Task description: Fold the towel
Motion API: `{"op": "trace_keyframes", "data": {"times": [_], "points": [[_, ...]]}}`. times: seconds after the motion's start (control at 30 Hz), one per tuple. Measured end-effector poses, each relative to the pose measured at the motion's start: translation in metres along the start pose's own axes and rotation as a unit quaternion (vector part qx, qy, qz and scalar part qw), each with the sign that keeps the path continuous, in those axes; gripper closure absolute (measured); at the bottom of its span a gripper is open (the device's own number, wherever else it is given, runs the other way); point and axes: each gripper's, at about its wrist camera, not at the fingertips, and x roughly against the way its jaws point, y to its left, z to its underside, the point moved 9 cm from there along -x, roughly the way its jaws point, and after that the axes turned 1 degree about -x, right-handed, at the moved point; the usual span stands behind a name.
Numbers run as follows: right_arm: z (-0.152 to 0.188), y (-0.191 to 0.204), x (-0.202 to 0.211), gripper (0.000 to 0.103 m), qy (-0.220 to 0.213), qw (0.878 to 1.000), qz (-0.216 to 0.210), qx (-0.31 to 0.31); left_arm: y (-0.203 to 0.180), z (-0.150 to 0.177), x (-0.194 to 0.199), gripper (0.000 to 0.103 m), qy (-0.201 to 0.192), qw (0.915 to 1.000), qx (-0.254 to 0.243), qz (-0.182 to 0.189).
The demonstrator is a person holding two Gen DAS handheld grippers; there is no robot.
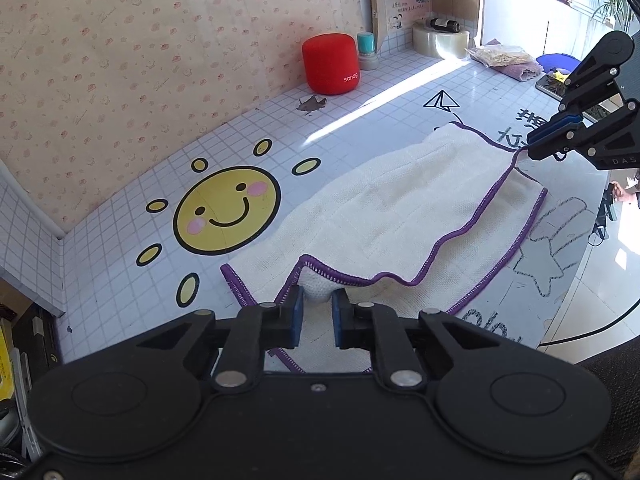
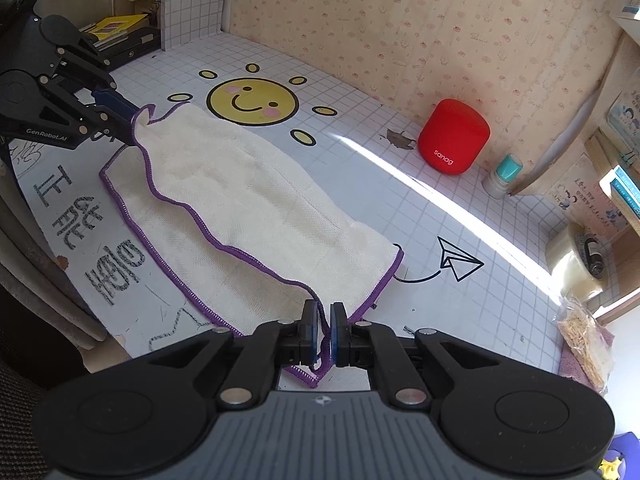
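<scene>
A cream towel (image 1: 400,208) with a purple hem lies lengthwise on the tiled tabletop, its upper layer draped over a lower one. My left gripper (image 1: 318,304) is shut on a bunched corner of the upper layer at the near end. In the right wrist view the same left gripper (image 2: 130,120) pinches that raised corner at the far left. My right gripper (image 2: 325,316) is shut on the opposite corner, the purple hem caught between its blue pads (image 2: 310,332). From the left wrist camera the right gripper (image 1: 534,148) holds the far corner slightly above the table.
A red speaker (image 1: 330,64) and a teal-capped bottle (image 1: 366,50) stand by the papered wall. A tape roll (image 1: 440,40) and a bagged snack (image 1: 504,56) sit at the far end. A sun sticker (image 1: 226,210) lies beside the towel. The table edge (image 1: 580,264) curves on the right.
</scene>
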Motion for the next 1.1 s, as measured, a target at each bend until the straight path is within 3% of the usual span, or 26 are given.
{"op": "trace_keyframes", "data": {"times": [0.2, 0.67, 0.7, 0.73, 0.77, 0.83, 0.97, 1.1], "points": [[-0.007, -0.001, 0.008, 0.098, -0.010, 1.000, 0.002, 0.007, 0.002, 0.000, 0.005, 0.087, 0.001, 1.0000, 0.007, 0.000], [0.010, 0.010, -0.003, 0.095, 0.019, 0.999, -0.021, 0.015, -0.011, 0.014, 0.009, 0.086, 0.019, 0.9997, -0.015, -0.002], [0.011, 0.012, -0.005, 0.093, 0.022, 0.999, -0.024, 0.016, -0.011, 0.012, 0.011, 0.084, 0.017, 0.9997, -0.018, -0.002], [0.011, 0.014, -0.008, 0.083, 0.022, 0.999, -0.028, 0.019, -0.011, 0.011, 0.012, 0.082, 0.014, 0.9996, -0.024, -0.008], [0.011, 0.017, -0.009, 0.073, 0.020, 0.999, -0.029, 0.026, -0.011, 0.008, 0.013, 0.074, 0.010, 0.9994, -0.029, -0.015], [0.010, 0.022, -0.011, 0.065, 0.016, 0.999, -0.032, 0.038, -0.011, 0.003, 0.016, 0.062, -0.002, 0.9990, -0.037, -0.026], [0.010, 0.029, -0.018, 0.064, 0.017, 0.997, -0.032, 0.062, -0.018, -0.002, 0.014, 0.045, -0.009, 0.9976, -0.064, -0.023], [0.013, 0.029, -0.032, 0.064, 0.039, 0.996, -0.036, 0.070, -0.029, 0.000, -0.003, 0.045, 0.009, 0.9960, -0.089, -0.004]]}}
